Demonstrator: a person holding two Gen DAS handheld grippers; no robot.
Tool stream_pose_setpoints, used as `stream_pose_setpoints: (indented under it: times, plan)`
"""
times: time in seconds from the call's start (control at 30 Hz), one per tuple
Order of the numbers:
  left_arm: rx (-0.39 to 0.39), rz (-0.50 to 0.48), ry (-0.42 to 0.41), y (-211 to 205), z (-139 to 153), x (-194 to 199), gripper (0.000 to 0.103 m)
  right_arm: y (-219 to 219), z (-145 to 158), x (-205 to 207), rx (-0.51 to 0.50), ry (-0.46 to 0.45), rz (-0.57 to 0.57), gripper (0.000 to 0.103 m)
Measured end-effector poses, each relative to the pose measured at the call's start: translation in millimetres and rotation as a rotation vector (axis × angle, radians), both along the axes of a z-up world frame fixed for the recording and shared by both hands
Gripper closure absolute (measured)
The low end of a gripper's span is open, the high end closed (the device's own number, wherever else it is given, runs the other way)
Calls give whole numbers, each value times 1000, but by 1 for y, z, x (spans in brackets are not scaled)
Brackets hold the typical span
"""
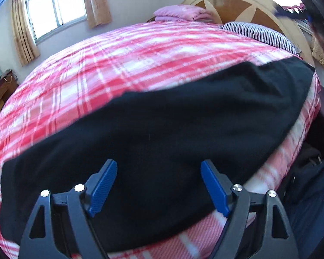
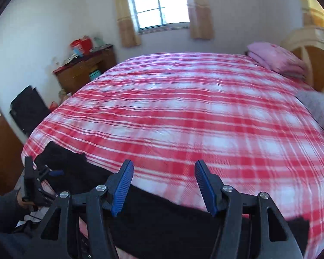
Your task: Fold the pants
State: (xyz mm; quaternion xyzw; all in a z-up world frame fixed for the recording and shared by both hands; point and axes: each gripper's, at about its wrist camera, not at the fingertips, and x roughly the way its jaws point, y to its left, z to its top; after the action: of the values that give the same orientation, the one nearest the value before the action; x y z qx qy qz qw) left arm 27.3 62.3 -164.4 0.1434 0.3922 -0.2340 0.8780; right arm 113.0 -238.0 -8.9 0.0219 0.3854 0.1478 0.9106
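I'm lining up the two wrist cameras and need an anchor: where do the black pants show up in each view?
Left wrist view: the black pants fill the lower middle, spread across the plaid bedspread, under the open left gripper.
Right wrist view: the pants run as a dark band along the bottom edge, below the open right gripper.
Shared landmark: the folded pink blanket by the headboard.
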Motion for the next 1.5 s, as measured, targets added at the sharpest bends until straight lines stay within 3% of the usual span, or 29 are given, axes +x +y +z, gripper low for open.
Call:
stream_pose_setpoints:
  times: [0.07, 0.2, 0.4, 0.6, 0.73, 0.87, 1.03, 1.1, 1.17, 1.27, 1.33, 1.43, 1.5]
  plan:
    - [-11, 4, -8, 3, -4, -2, 13, 29, 1, 21, 2, 7, 53, 43]
    - [-24, 20, -18, 12, -1, -1, 12, 86, -12, 64, 21, 53, 137, 43]
    - [-7, 93, -81, 43, 15, 2, 12, 158, -68, 110, 124, 199, 235, 43]
    - [-26, 284, -185, 112, 43, 13, 12, 217, -129, 126, 211, 365, 300, 43]
    - [-45, 427, -212, 158, 47, 20, 11, 233, -150, 135, 279, 448, 297, 44]
    - [-105, 510, -166, 188, 34, 29, 11, 242, -163, 140, 329, 525, 298, 59]
    - [-156, 538, -123, 199, 24, 32, 11, 259, -174, 140, 322, 599, 316, 67]
    - [-167, 539, -110, 199, 21, 32, 11, 264, -181, 140, 309, 634, 313, 89]
    - [-182, 540, -95, 202, 19, 31, 11, 266, -183, 138, 305, 623, 307, 96]
    - [-196, 539, -98, 205, 20, 29, 11, 263, -168, 135, 333, 544, 307, 98]
    - [-214, 538, -94, 208, 19, 32, 11, 264, -162, 136, 299, 504, 291, 98]
    - [-229, 537, -55, 210, 10, 43, 11, 270, -177, 141, 189, 526, 252, 98]
    - [-216, 527, -66, 207, 9, 44, 11, 269, -181, 139, 201, 512, 261, 97]
